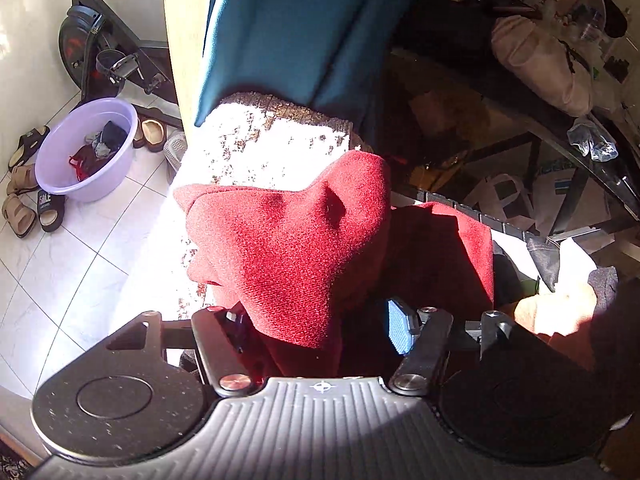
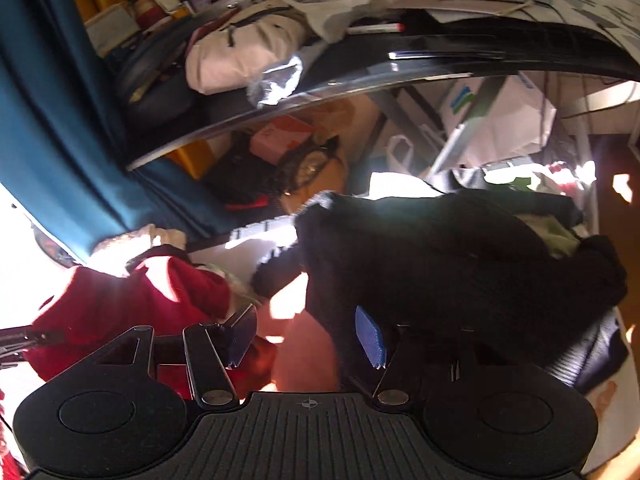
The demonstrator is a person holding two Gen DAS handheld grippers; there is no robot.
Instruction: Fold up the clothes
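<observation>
A red knitted garment (image 1: 296, 240) lies bunched on a sunlit speckled surface (image 1: 260, 140), and its lower fold hangs down between the jaws of my left gripper (image 1: 320, 328). That gripper is open: the blue right pad (image 1: 400, 326) stands clear of the cloth, while the left finger is partly covered by it. In the right wrist view the same red garment (image 2: 120, 300) sits to the left and a heap of dark clothes (image 2: 460, 260) to the right. My right gripper (image 2: 306, 340) is open between them, with only a blurred orange-pink surface showing in the gap.
A teal curtain (image 1: 300, 32) hangs behind. On the tiled floor to the left stand a lilac basin (image 1: 86, 148) holding small clothes, slippers (image 1: 32, 208) and an exercise bike (image 1: 92, 40). A cluttered black table (image 2: 440, 60) overhangs bags and boxes on the right.
</observation>
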